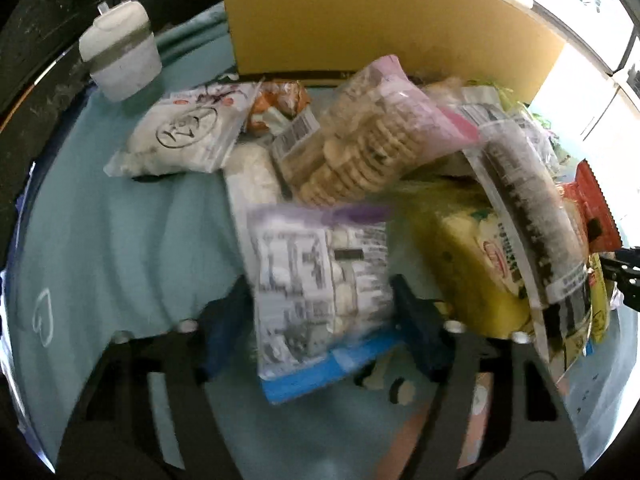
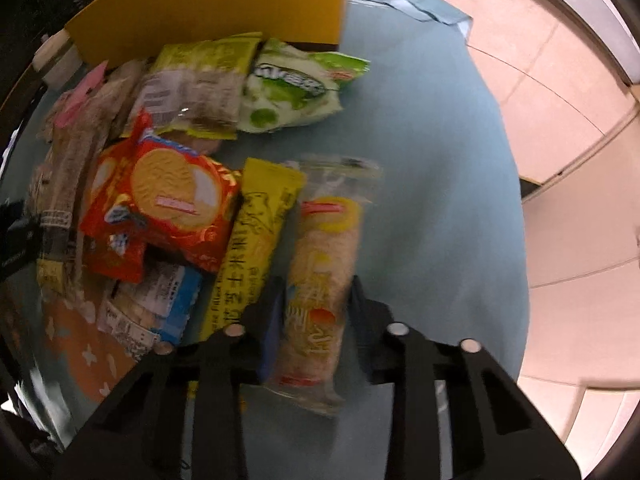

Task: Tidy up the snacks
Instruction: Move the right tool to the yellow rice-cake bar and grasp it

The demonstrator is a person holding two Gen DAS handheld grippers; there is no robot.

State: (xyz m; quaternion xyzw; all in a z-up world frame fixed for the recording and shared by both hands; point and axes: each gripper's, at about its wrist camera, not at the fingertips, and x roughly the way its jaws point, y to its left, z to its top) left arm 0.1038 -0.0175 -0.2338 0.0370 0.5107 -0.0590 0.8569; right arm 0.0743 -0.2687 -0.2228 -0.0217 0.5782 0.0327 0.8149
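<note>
A pile of snack packets lies on a light blue cloth [image 1: 120, 232] in front of a yellow cardboard box [image 1: 360, 20]. My left gripper [image 1: 320, 304] is shut on a clear packet with a purple top and blue bottom [image 1: 320, 280] and holds it above the cloth. Behind it are a pink cracker bag [image 1: 372, 136], a white sweets bag [image 1: 188, 132] and a yellow packet [image 1: 476, 256]. My right gripper [image 2: 316, 300] is shut on a long clear cracker packet with a yellow label [image 2: 324, 264]. Left of it lie a yellow stick packet [image 2: 256, 236] and a red biscuit packet [image 2: 168, 208].
A white lidded container [image 1: 120, 56] stands at the cloth's far left. Green snack bags [image 2: 296, 88] lie near the yellow box [image 2: 224, 4]. The cloth [image 2: 432, 160] ends at the right, with pale floor tiles [image 2: 560, 140] beyond. An orange patterned item [image 2: 88, 356] lies at lower left.
</note>
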